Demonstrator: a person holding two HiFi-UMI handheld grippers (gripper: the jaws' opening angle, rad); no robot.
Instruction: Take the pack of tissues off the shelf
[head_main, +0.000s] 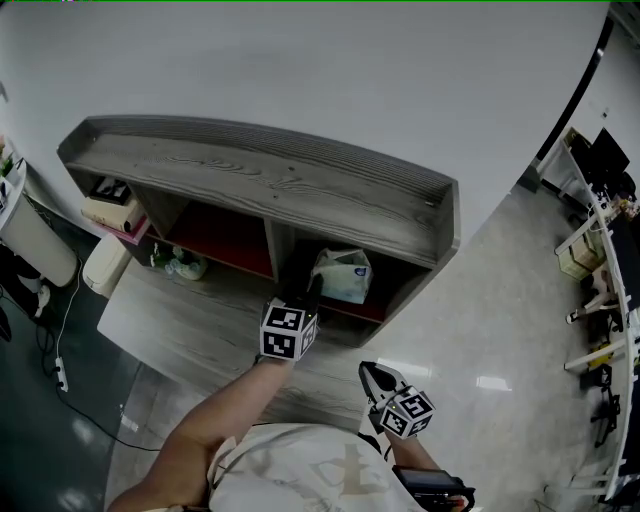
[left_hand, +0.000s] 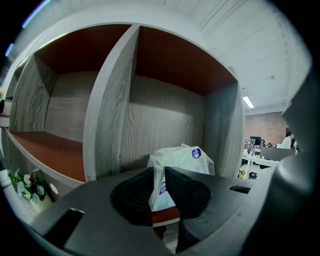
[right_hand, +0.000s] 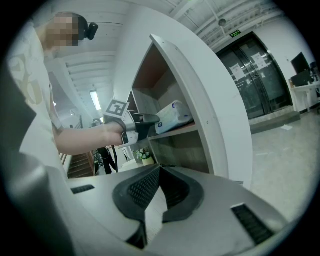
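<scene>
Reaching into the right-hand compartment of the grey wood-grain shelf unit (head_main: 250, 170), the left hand-held gripper (left_hand: 160, 174) points nearly level, its nose in under the top board. Its jaws stand close together with only a narrow gap, and the near edge of the pack of tissues (head_main: 343, 275) is caught between the pads. In its own view the wrapper looks pinched rather than merely framed. My reading: the grip is made, on the soft plastic end rather than round the whole body, probably because the pack is too broad to span comfortably from this side.

The pack sits on the red board of that compartment, between the upright divider (left_hand: 107, 100) and the right side wall. It is not yet off the shelf.

Right hand-held gripper (right_hand: 158, 170): held low and back, close to the person's body and well apart from the shelf. Its jaws meet at the tips with nothing between them. It seems parked out of the way, as the job looks to need one hand only.

The marker cube (head_main: 288, 333) on the left gripper faces up, and the forearm stretches straight toward the opening. That is a sensible line for drawing the pack directly out.

Risk, as I judge it: a pinch on loose wrapper may slip, or let the pack swing and catch the divider or the board's front edge. A small pot of white flowers (left_hand: 27, 186) stands low at the left, away from the likely path out.
</scene>
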